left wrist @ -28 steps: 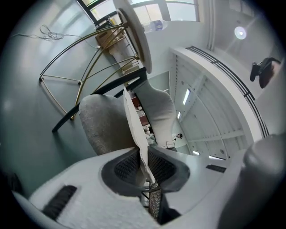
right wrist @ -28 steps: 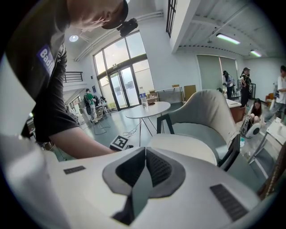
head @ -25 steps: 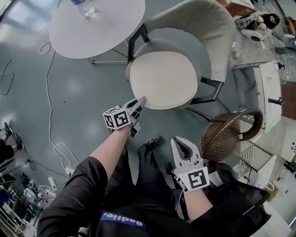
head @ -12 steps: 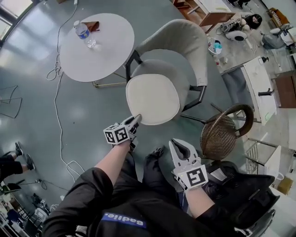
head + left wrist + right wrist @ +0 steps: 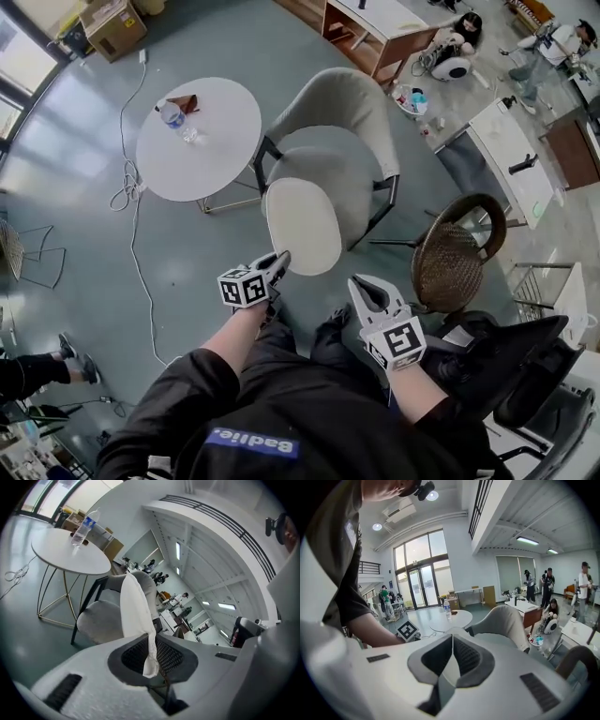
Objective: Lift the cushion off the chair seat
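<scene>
The cream round cushion (image 5: 302, 225) hangs tilted, its near edge raised off the grey chair (image 5: 333, 169) seat, its far part still over the seat. My left gripper (image 5: 279, 259) pinches that near edge; its jaws are closing with the fabric between them. In the left gripper view the cushion (image 5: 133, 604) stands on edge and its hem runs down between the dark pads (image 5: 173, 656) of the left gripper (image 5: 152, 644). My right gripper (image 5: 362, 286) hovers to the right of the cushion, apart from it, shut and empty. The right gripper (image 5: 451, 638) looks toward the chair (image 5: 501, 620).
A round white table (image 5: 211, 150) with a water bottle (image 5: 174, 117) stands left of the chair. A wicker chair (image 5: 450, 267) is at the right, a black office chair (image 5: 525, 375) beside it. A white cable (image 5: 131, 197) trails over the floor. People work at desks at the back.
Both grippers have risen. The left one has pulled the cushion's near edge up, so the cushion has tipped from flat on the seat to steeply tilted. The view has drawn back.
</scene>
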`<state>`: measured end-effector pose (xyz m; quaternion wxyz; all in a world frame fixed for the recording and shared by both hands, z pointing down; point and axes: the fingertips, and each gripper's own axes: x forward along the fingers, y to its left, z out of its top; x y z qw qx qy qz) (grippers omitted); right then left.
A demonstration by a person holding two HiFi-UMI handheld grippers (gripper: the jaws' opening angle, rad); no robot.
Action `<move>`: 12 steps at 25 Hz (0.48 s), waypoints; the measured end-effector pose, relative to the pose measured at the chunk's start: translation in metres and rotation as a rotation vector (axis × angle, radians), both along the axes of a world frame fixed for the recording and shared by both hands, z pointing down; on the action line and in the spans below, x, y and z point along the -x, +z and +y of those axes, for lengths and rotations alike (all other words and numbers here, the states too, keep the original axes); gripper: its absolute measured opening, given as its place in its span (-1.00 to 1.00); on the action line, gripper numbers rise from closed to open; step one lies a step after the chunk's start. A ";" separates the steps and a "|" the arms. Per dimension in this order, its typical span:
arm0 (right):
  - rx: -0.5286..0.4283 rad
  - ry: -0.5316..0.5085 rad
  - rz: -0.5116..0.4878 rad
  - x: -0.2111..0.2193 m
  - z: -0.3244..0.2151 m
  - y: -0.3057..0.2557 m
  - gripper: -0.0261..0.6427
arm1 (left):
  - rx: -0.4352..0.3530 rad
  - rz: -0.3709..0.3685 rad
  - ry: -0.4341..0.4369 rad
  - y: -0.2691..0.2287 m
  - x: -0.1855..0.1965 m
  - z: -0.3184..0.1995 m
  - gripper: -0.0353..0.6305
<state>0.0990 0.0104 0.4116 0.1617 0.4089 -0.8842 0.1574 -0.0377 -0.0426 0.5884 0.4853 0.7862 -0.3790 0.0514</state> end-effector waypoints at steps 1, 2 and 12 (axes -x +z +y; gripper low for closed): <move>-0.003 0.004 0.002 -0.001 0.001 -0.004 -0.83 | -0.007 -0.016 0.030 -0.008 -0.002 0.003 -0.76; -0.006 0.008 0.003 -0.001 0.001 -0.008 -0.83 | -0.013 -0.031 0.064 -0.016 -0.005 0.007 -0.76; -0.087 -0.021 -0.021 0.009 0.002 -0.066 -0.83 | -0.116 -0.062 0.282 -0.127 -0.030 0.054 -0.77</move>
